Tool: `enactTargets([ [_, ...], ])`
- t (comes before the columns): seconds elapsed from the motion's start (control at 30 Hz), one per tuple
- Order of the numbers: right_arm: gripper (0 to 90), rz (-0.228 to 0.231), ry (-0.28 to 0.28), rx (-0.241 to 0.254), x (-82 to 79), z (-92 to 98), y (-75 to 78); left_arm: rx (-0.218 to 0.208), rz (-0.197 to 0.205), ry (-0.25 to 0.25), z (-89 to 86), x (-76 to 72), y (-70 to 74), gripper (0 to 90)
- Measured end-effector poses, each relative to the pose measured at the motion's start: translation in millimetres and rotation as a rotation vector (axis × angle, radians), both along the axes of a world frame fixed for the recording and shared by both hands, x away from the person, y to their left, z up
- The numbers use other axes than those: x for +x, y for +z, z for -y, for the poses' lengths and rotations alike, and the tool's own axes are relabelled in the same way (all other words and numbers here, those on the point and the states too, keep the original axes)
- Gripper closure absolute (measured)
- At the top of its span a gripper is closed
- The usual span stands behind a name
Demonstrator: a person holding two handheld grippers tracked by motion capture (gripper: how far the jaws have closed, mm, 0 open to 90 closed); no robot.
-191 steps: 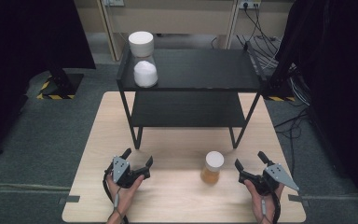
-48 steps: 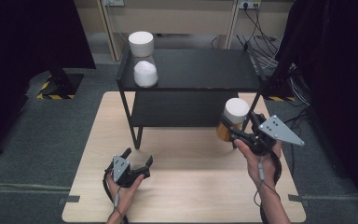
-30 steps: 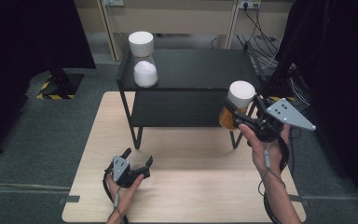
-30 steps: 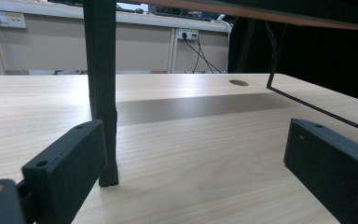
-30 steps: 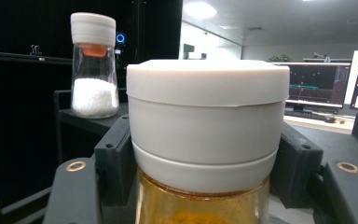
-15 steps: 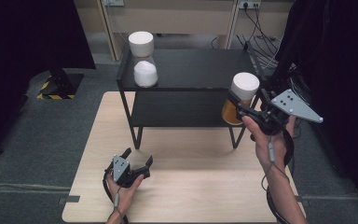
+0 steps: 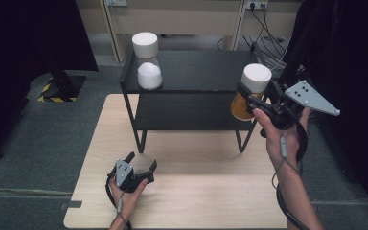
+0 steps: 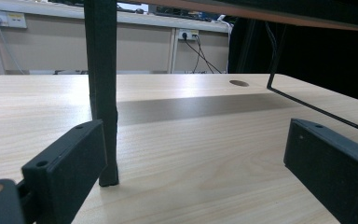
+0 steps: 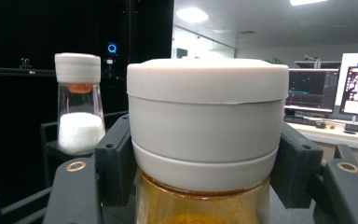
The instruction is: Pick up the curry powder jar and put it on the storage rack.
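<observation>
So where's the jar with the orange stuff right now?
High view: the orange jar sits gripped in the right tongs, at the black shelf's right end.

We find no text, label, brand or number that can be read anywhere. The monitors (image 9: 331, 91) behind the amber jar (image 9: 205, 140) are too blurred for us to read.

Matt white plastic lid (image 9: 207, 88) on a glossy clear jar (image 7: 245, 104) (pale wood table (image 7: 211, 201)).
</observation>
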State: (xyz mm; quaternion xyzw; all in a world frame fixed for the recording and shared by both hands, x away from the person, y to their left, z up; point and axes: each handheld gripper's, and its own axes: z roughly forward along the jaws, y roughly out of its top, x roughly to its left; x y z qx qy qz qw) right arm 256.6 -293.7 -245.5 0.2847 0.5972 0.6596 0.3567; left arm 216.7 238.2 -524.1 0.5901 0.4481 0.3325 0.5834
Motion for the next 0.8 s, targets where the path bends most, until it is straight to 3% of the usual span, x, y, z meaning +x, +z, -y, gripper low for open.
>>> enactTargets([
  [0.33, 35.1, 0.001, -0.004, -0.007, 5.7, -5.1, 20.0, 0.0, -0.001, 0.002, -0.1, -0.1, 0.0, 5.0],
  [0.8, 35.1, -0.023, -0.02, -0.004, 20.5, -12.3, 30.1, -0.002, -0.004, -0.002, -0.7, 0.5, 0.5, 5.0],
])
